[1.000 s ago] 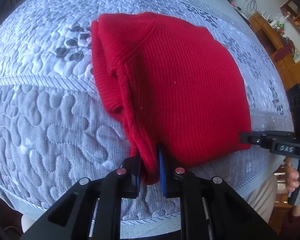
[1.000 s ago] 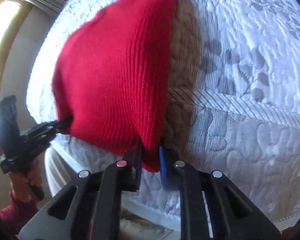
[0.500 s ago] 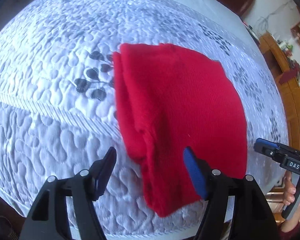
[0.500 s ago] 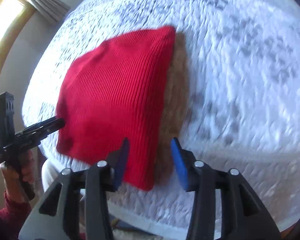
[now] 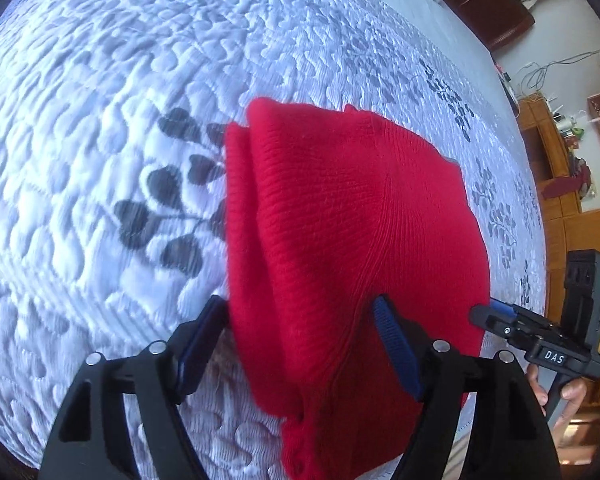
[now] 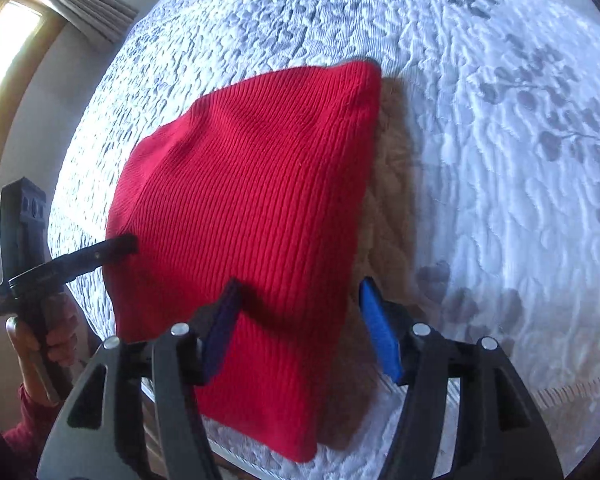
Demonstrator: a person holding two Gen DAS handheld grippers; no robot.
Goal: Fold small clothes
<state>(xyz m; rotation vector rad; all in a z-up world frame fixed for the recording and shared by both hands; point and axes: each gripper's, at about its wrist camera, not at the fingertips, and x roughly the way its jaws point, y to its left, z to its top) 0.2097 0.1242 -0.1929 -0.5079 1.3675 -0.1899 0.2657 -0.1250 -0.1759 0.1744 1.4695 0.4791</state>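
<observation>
The folded red ribbed-knit sweater [image 5: 352, 248] lies on the white quilted bedspread with grey leaf print [image 5: 100, 120], near the bed's front edge; in the left wrist view it fills the centre and lower centre of the frame. Its long axis runs from the bottom of the frame up toward the upper middle, with stacked folded layers showing along its left side and one corner drooping toward the bottom edge.

The left tongs [image 5: 300, 344] are released, spread wide to either side of the sweater's near corner, gripping nothing. The right tongs [image 6: 300, 328] are likewise spread apart, straddling the sweater's lower right corner in the right wrist view; in the left wrist view they sit at the right of the frame, at the sweater's edge.

The risk, as I judge it, is the near end: it sits close to the bed's edge, so the knit's weight could drag layers loose. Closing on too few layers would open the fold.
</observation>
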